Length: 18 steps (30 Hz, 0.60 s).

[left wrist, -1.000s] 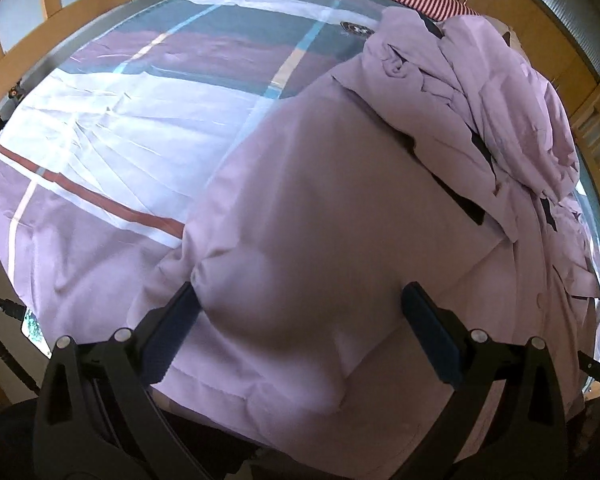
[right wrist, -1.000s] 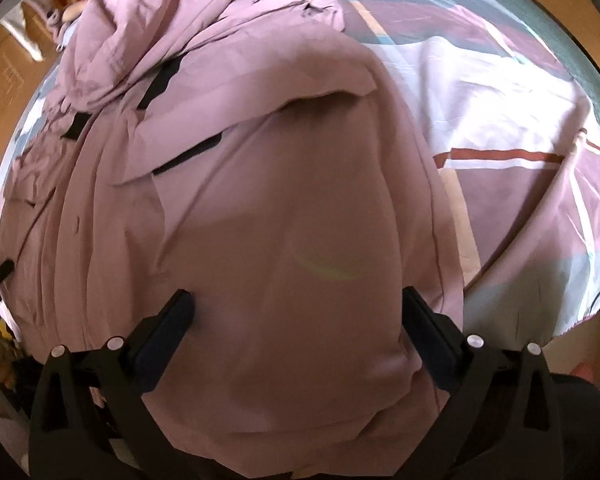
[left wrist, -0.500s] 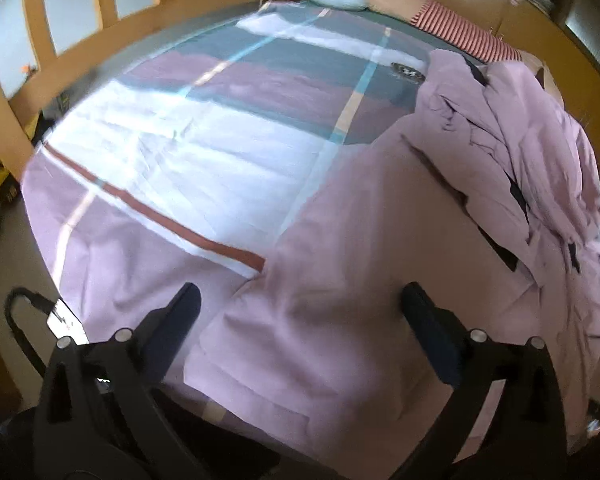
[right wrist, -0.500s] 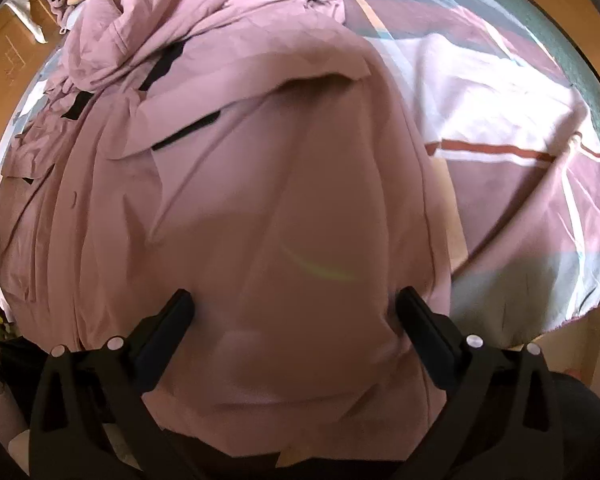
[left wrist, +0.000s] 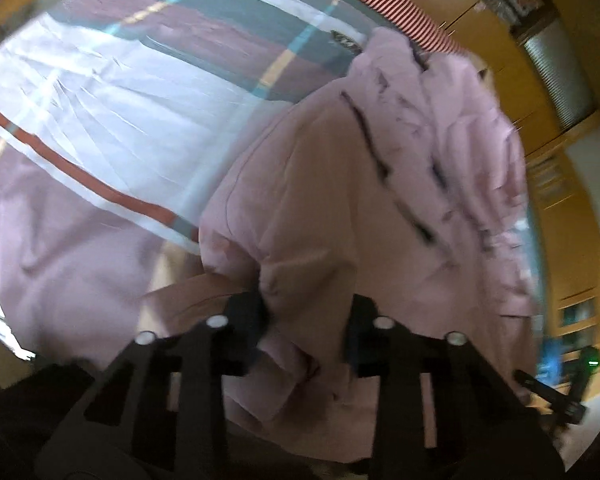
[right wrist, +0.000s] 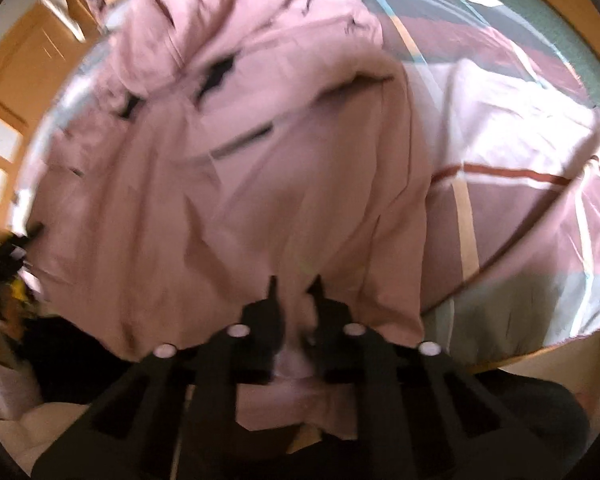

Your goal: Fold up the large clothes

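The fold is looking barely begun. The pink coat [left wrist: 340,200] is lying on the bed [left wrist: 80,120], spreading ahead of both sets of jaws, its far end still bunching in a heap. The left gripper [left wrist: 306,312] is pinching a gathered ridge of near hem; the right gripper [right wrist: 294,300] is pinching hem too, jaws nearly pressed together. Lifting, carrying over and smoothing probably remain. Motion blur is smearing both views, and the hem below the jaws is hidden.

Matte black left claw [left wrist: 306,314] and right claw [right wrist: 294,300], slotted arms, round silver screw heads.
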Each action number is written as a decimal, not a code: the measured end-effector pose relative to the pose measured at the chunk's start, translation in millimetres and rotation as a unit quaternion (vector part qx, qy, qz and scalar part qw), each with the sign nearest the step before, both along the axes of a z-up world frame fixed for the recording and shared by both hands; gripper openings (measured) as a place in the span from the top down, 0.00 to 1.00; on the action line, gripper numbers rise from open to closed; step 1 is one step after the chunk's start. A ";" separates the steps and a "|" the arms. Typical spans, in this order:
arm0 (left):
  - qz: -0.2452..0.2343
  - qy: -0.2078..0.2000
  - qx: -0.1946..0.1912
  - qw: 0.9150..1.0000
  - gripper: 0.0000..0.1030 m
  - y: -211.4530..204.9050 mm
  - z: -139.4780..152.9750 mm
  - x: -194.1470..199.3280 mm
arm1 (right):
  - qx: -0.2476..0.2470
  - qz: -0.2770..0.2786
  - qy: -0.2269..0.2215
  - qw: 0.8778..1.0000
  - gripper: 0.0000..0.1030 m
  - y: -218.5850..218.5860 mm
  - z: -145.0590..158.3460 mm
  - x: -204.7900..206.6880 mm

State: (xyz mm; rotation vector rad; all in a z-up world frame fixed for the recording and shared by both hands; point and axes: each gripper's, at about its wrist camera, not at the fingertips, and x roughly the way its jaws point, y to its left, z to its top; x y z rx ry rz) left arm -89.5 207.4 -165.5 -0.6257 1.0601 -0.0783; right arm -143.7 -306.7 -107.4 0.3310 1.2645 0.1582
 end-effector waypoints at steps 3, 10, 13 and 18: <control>-0.019 -0.038 -0.063 0.997 0.76 1.2 21.2 1.2 | 0.089 -0.017 -0.053 0.995 0.91 -9.0 27.8 11.2; -0.071 -0.119 -0.173 0.975 0.77 -10.5 66.3 30.0 | 0.250 -0.061 -0.156 0.954 0.91 -26.1 72.6 64.5; -0.066 -0.148 -0.239 0.957 0.77 0.9 80.2 66.2 | 0.285 -0.095 -0.192 0.935 0.92 -45.3 90.4 105.4; -0.021 -0.162 -0.265 0.950 0.72 22.4 88.4 156.0 | 0.276 -0.202 -0.246 0.907 0.92 -92.0 97.4 206.6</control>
